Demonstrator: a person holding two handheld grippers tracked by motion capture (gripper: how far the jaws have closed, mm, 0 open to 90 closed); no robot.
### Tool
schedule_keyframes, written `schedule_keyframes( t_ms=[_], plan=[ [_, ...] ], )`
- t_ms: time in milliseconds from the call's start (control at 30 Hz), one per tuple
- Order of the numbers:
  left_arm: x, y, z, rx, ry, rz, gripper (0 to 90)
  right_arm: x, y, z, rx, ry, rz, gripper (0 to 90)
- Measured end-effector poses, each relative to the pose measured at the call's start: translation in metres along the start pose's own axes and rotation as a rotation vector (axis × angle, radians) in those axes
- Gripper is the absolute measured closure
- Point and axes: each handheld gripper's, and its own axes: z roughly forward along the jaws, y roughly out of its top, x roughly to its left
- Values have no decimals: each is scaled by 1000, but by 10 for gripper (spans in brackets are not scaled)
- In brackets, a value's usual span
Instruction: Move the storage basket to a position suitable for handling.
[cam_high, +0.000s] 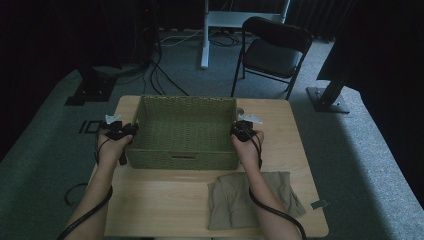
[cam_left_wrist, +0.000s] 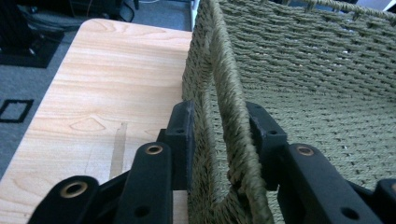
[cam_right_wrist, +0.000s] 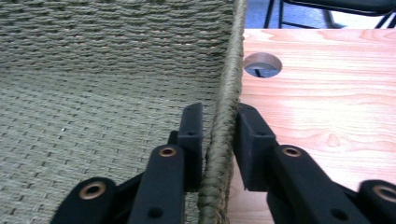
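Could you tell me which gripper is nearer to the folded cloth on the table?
Right. The right gripper grips the basket wall just above the cloth; the left gripper grips the opposite wall, farther away.

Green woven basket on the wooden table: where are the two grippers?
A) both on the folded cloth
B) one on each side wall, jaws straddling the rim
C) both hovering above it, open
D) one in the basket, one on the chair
B: the left gripper has the left wall of the green woven basket between its jaws, and the right gripper straddles the right rim likewise.
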Motion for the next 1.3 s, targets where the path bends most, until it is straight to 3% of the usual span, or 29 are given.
schedule_keyframes(
  t_ms=[67, 133, 233, 600, 1300],
  plan=[
    [-3, 0, 0, -3, -2, 39, 745, 0, 0, 1, 0, -10, -15, 759],
    [-4, 0, 0, 0, -4, 45, 755, 0, 0, 2, -1, -10, -16, 762],
    [-5, 0, 1, 1, -20, 35, 786, -1, 1, 2, 1, -17, -33, 766],
    [-12, 1, 6, 10, -41, 12, 789, -13, 3, 3, 10, 2, -6, 772],
    [-49, 4, 21, 33, -74, 6, 789, -50, 4, -5, 20, -22, 5, 774]
  ],
)
